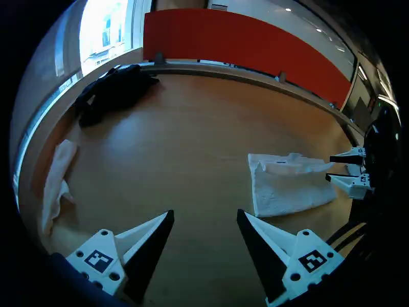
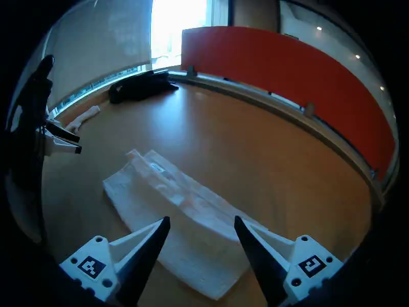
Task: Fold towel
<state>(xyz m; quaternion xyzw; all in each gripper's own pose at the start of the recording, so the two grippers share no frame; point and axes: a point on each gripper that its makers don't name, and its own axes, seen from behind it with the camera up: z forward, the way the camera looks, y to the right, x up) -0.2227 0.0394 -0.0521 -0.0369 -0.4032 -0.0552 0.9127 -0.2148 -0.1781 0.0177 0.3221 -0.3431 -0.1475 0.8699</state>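
Note:
A white towel (image 1: 289, 184) lies folded on the wooden table (image 1: 194, 133), right of centre in the left gripper view. My left gripper (image 1: 204, 217) hangs open over bare wood, well left of the towel. At the towel's far right end the right gripper (image 1: 331, 169) stands open, its fingertips beside the towel's edge. In the right gripper view the towel (image 2: 179, 215) stretches diagonally under my right gripper (image 2: 202, 222), which is open with nothing between its fingers. The left gripper (image 2: 77, 145) shows at the far left, open.
A second white cloth (image 1: 57, 179) lies crumpled at the table's left edge. A black garment (image 1: 115, 92) sits at the far left corner by the window. An orange divider panel (image 1: 245, 43) runs along the table's back edge.

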